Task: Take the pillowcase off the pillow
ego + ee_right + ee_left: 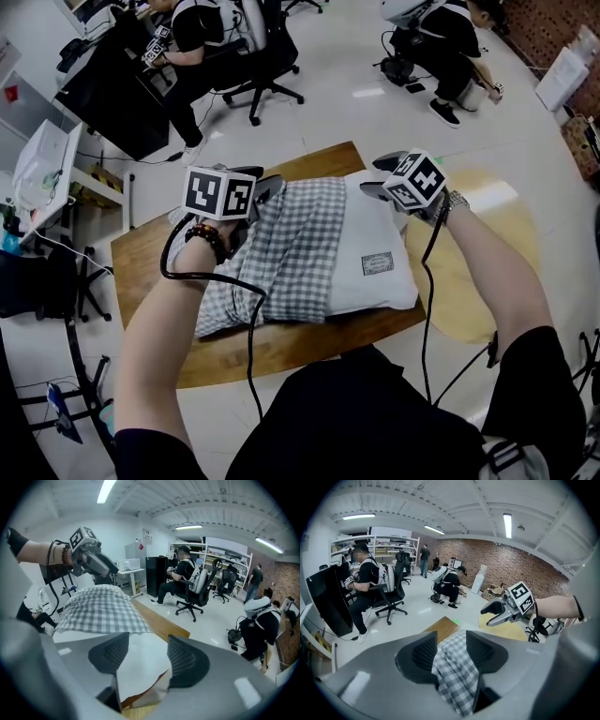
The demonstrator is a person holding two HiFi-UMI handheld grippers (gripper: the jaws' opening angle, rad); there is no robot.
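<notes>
A wooden desk [150, 253] fills the centre of the head view, and the white pillow [380, 230] lies across it. The checked pillowcase [300, 248] covers only the pillow's left part. The right part is bare and carries a small sewn label [377, 264] whose print is too small to read.

The left gripper [267, 187] sits at the top edge of the checked cloth, left of centre. In the left gripper view its jaws stand apart, with a fold of the pillowcase [457, 677] lying loosely in the gap. The right gripper [380, 175] is at the pillow's upper right corner. In the right gripper view its jaws are likewise spread, with the white corner [140, 663] between them and a sliver of desk showing beside it. Each gripper bears a cube of black-and-white square patterns, with no readable words.

A black cable [251, 328] from the left gripper trails over the cloth toward the bottom of the frame. A round pale tabletop [478, 281] juts out at the right. At the upper left a seated person [192, 37] works beside a black office chair [267, 66], and at the upper right another person [441, 42] crouches on the floor. A brick wall [511, 569] and shelving [389, 545] show in the left gripper view.
</notes>
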